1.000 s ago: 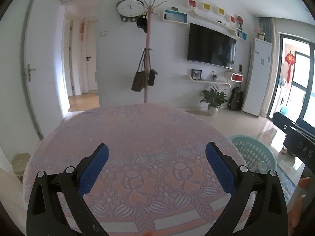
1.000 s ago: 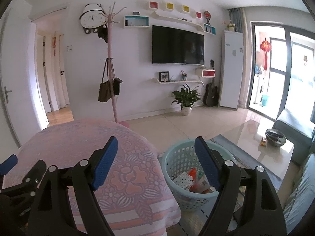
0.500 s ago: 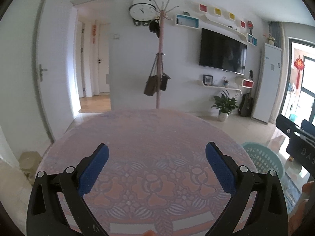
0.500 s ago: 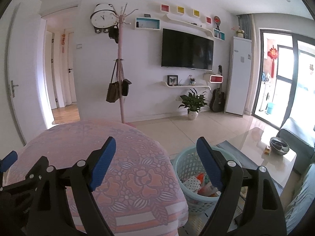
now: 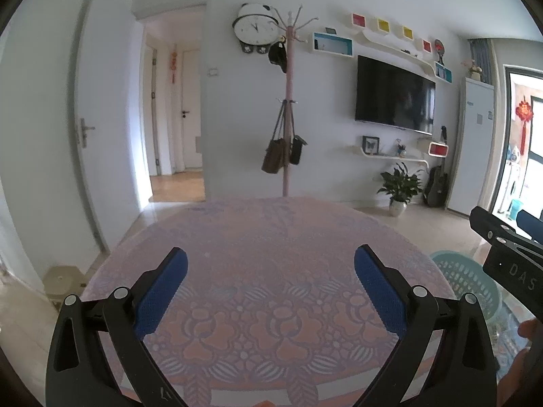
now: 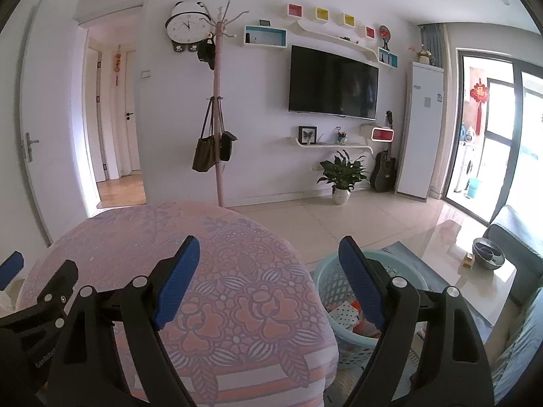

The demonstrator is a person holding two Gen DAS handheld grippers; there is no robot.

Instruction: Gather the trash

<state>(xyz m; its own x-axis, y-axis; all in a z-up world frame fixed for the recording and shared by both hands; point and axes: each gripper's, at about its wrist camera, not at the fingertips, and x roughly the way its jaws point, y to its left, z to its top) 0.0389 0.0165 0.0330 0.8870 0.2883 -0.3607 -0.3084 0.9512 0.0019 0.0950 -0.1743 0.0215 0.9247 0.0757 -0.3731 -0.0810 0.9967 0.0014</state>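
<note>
I am facing a white wall [image 6: 258,129] carrying a television [image 6: 333,86], a clock [image 6: 189,27] and shelves [image 6: 331,144], daylight pouring through the glass door [image 6: 492,135] onto the tiled floor [image 6: 366,224].

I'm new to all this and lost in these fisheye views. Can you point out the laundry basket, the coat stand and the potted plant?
laundry basket [image 6: 331,286]: right wrist view, teal lattice wall.
coat stand [image 6: 219,108]: right wrist view, pink pole.
potted plant [image 6: 342,171]: right wrist view, green leaves.
</note>
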